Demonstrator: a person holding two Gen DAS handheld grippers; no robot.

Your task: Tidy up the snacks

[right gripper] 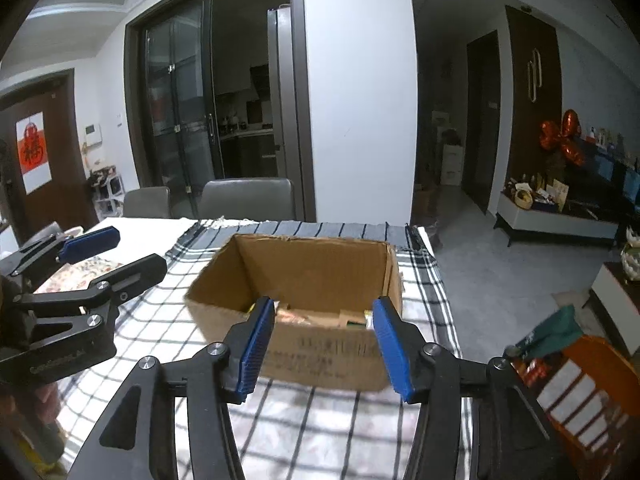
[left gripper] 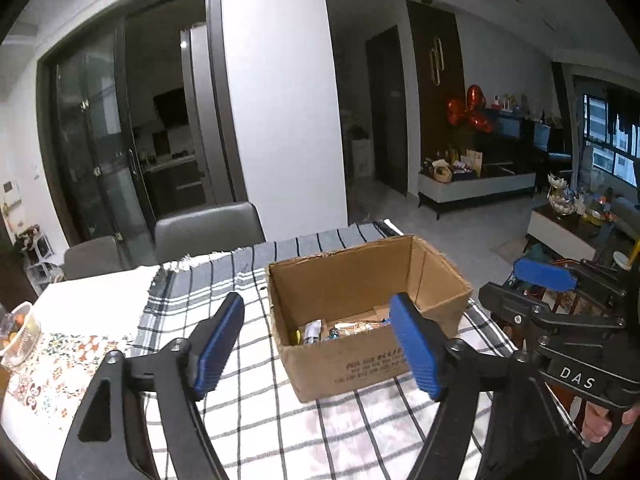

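An open cardboard box (left gripper: 360, 364) (right gripper: 320, 360) stands on a table covered by a black-and-white checked cloth (left gripper: 248, 408) (right gripper: 320, 432). Several wrapped snacks (left gripper: 344, 328) (right gripper: 304, 314) lie on its bottom. My left gripper (left gripper: 318, 304) hovers just in front of the box, open, with nothing between its blue pads. My right gripper (right gripper: 324, 304) is also open and empty, in front of the box's near wall. In each wrist view the other gripper shows at the side: the right gripper (left gripper: 502, 280) beside the box's right corner, the left gripper (right gripper: 138, 250) left of the box.
Two grey chairs (right gripper: 248, 200) stand behind the table. A glass bowl (left gripper: 20, 332) and a patterned mat (left gripper: 60, 364) lie at the table's left end. The table's right edge drops to the floor, where an orange wooden chair (right gripper: 592, 392) bears a green bag (right gripper: 556, 332).
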